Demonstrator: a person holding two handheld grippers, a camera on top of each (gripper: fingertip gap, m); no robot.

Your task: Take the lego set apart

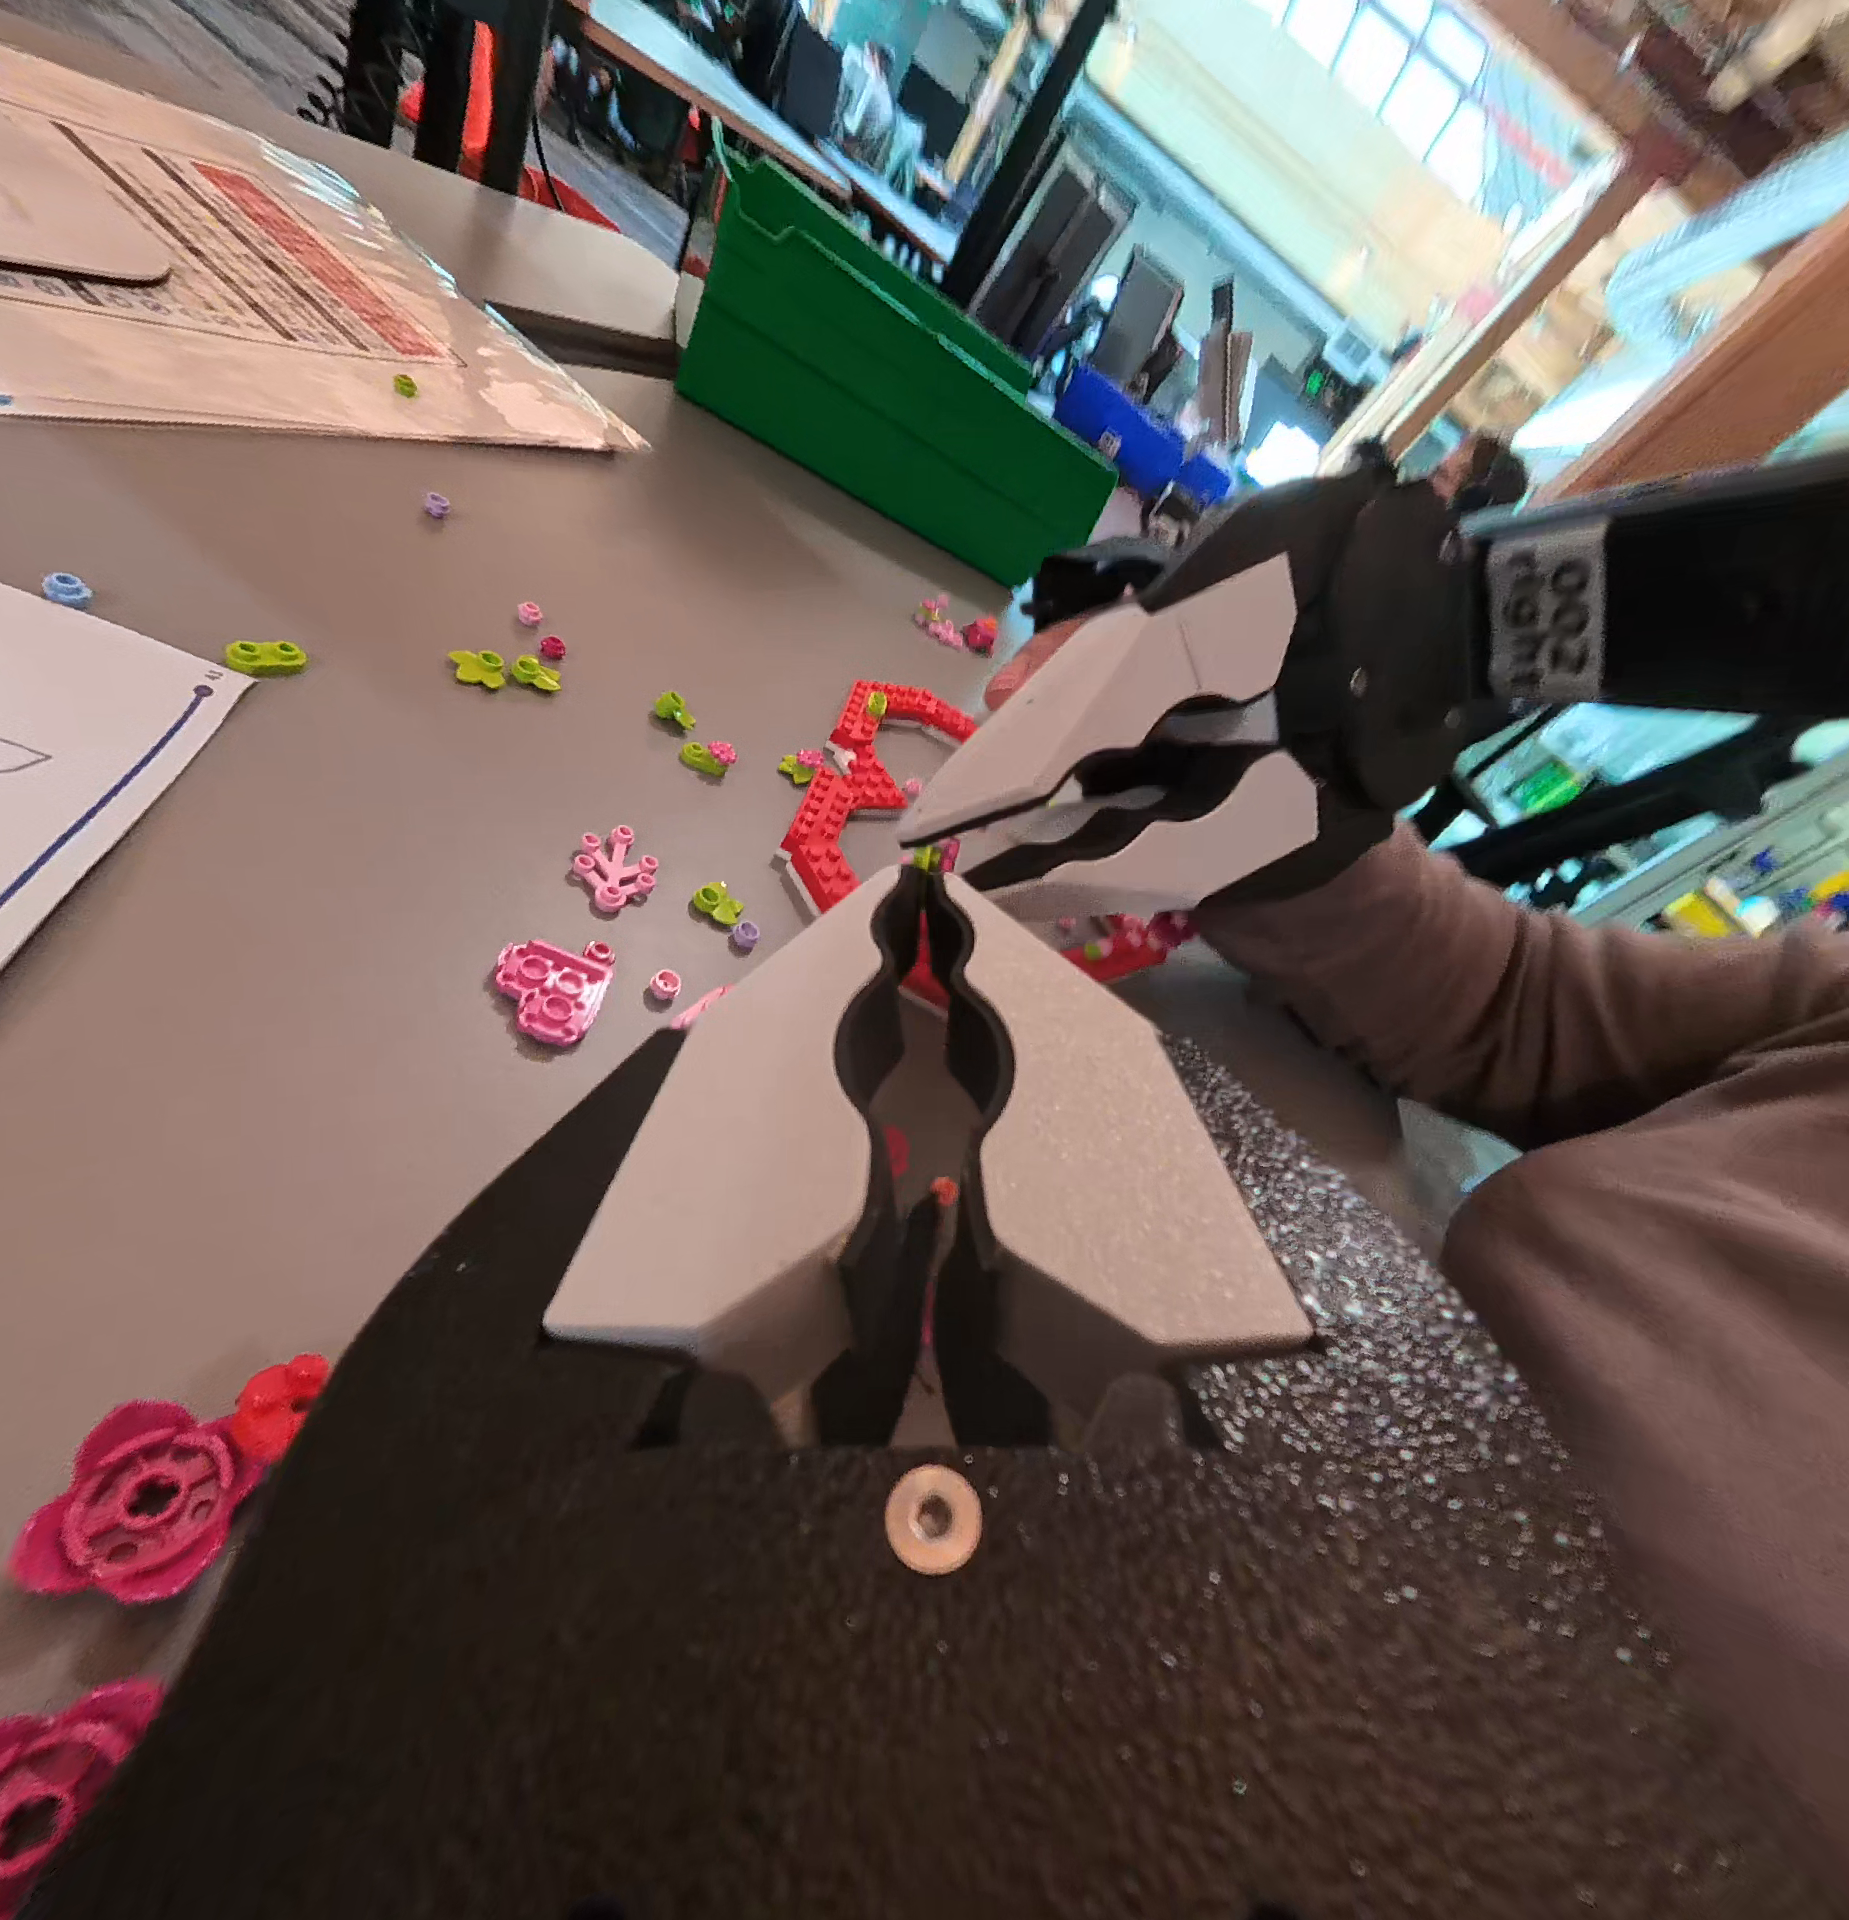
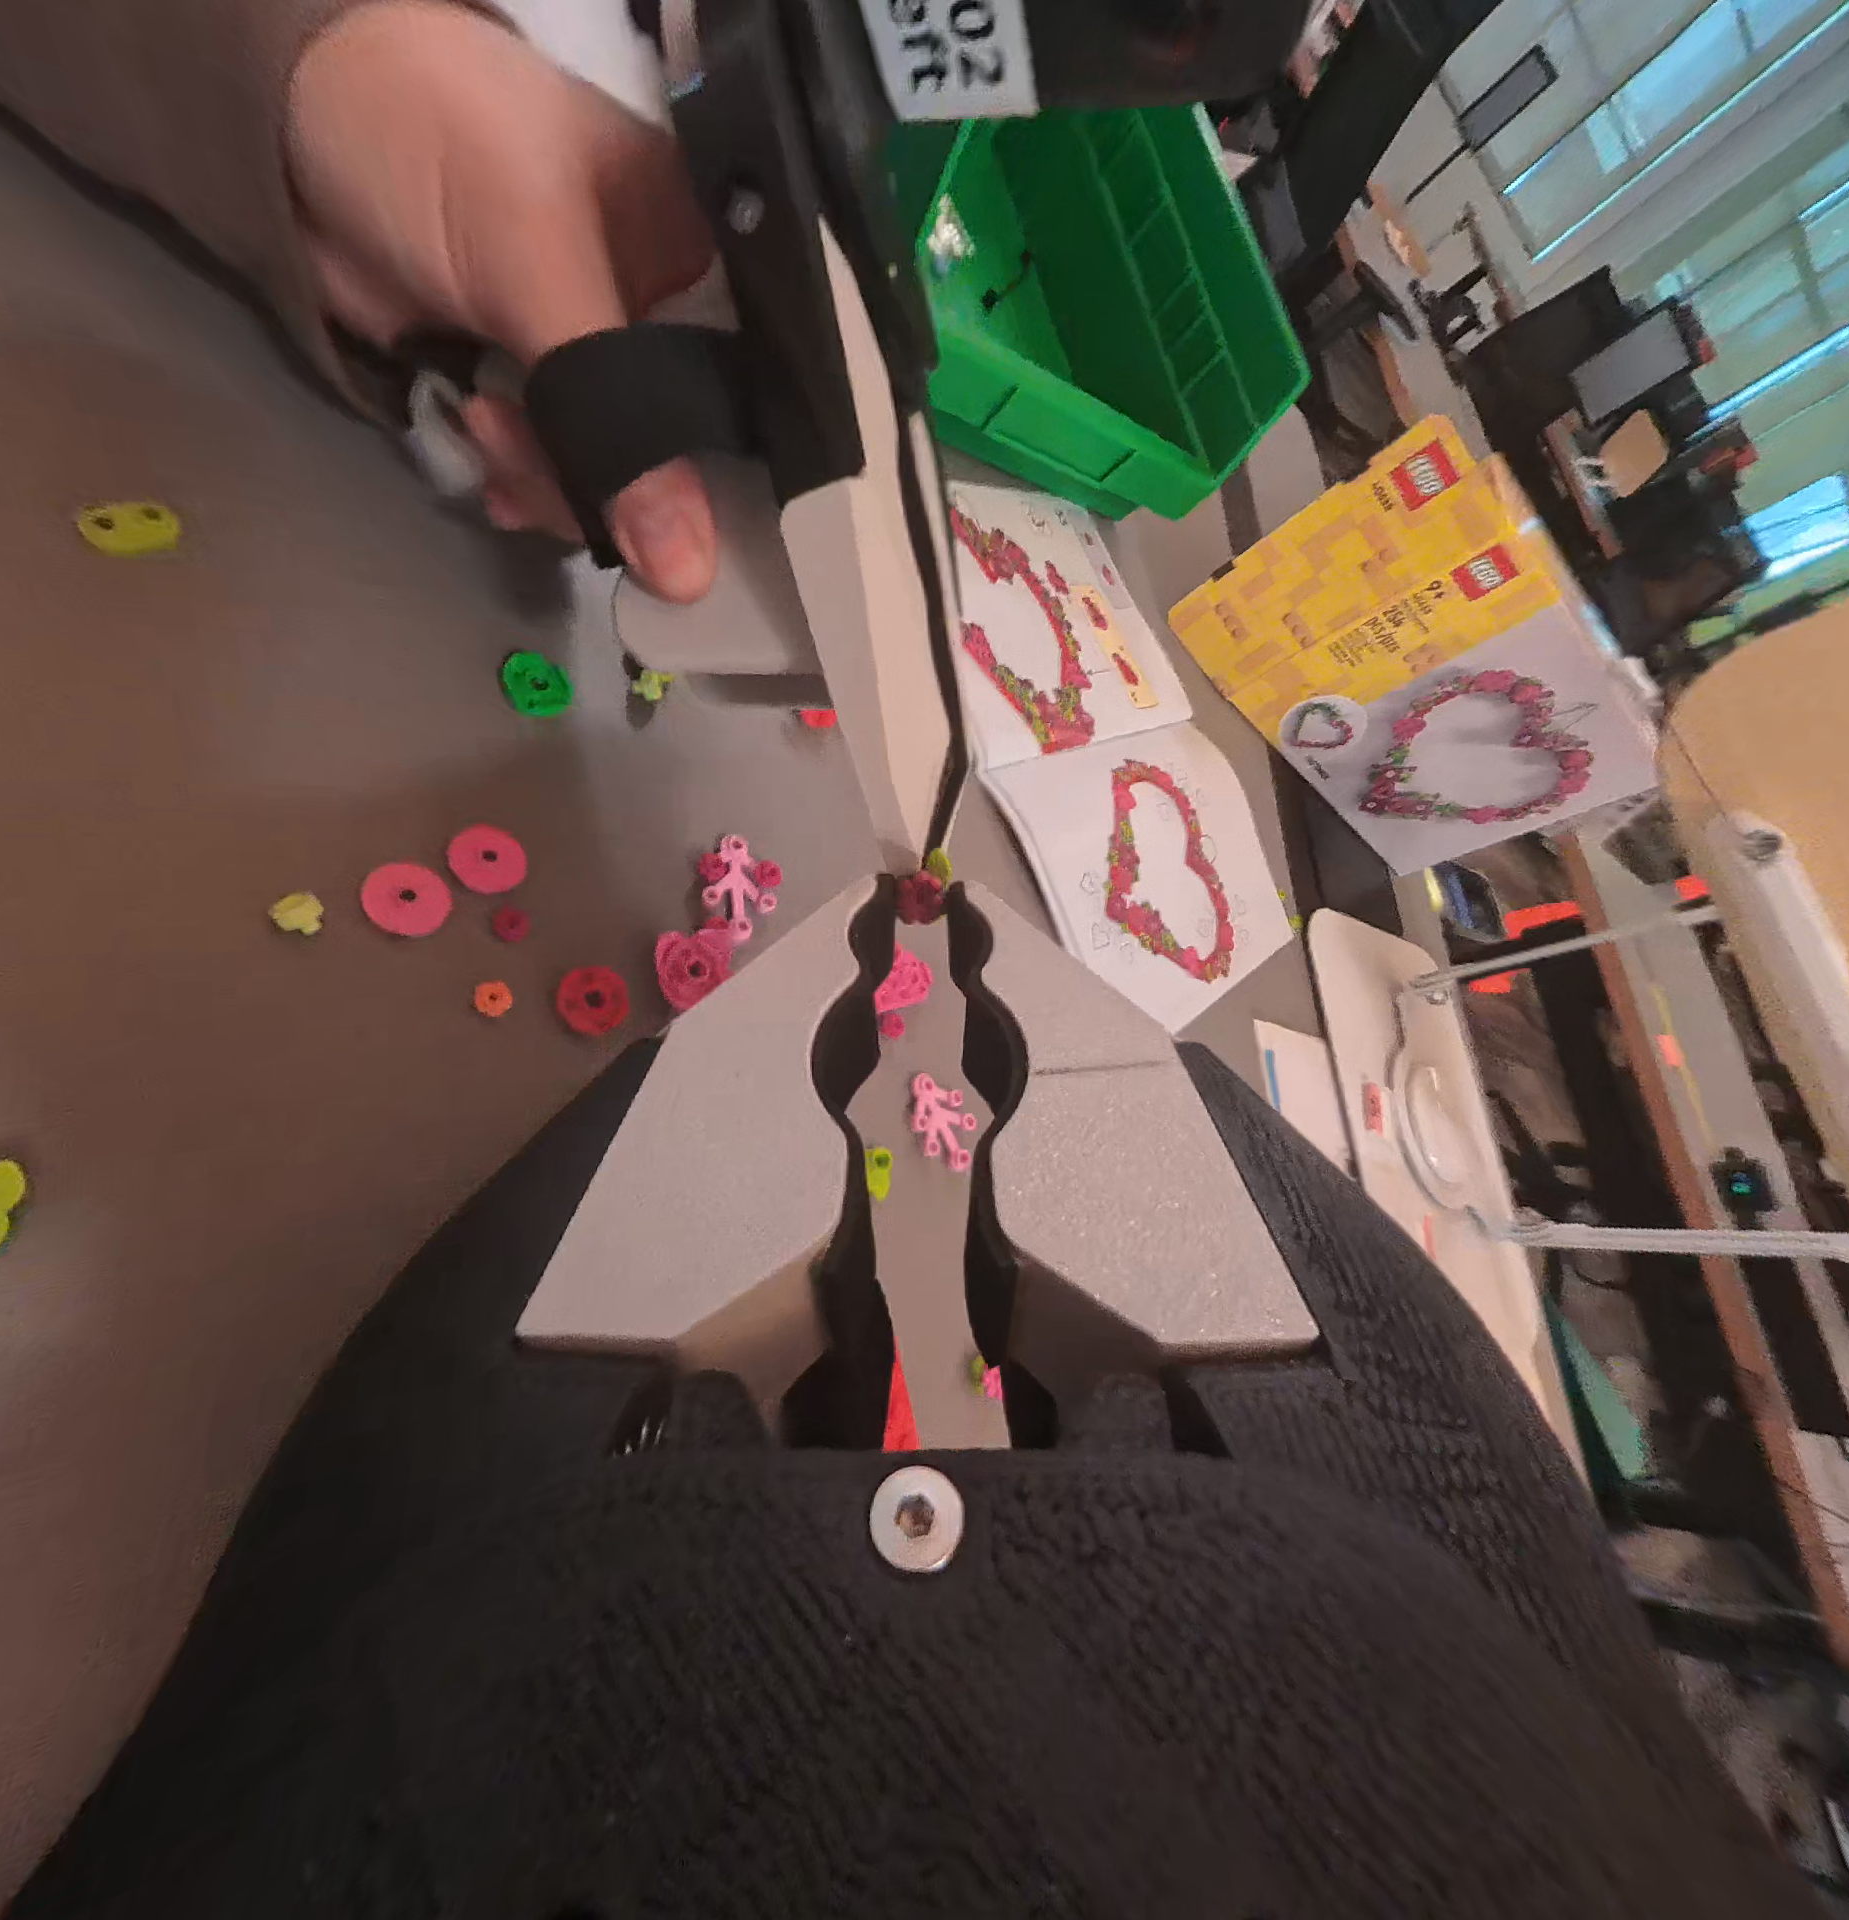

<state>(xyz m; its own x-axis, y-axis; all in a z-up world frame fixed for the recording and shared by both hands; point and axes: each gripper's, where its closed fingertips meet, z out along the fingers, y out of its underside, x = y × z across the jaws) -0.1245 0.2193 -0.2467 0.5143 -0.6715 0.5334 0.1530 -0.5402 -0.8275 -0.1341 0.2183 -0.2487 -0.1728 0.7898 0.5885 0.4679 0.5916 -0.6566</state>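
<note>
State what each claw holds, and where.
Right claw pinches a dark red flower stud at its fingertips; left claw grips the lime piece joined to it.

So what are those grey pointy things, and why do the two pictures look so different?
They are the fingers of two hand-held grabbers; a person squeezes one in each hand. Each grabber carries a camera looking along its own fingers, so each picture is one grabber's view. The left gripper pinches a tiny green piece. The right gripper pinches a small dark red flower. The two bits meet tip to tip. On the grey table lie loose flowers, leaves and a red heart frame.
</note>
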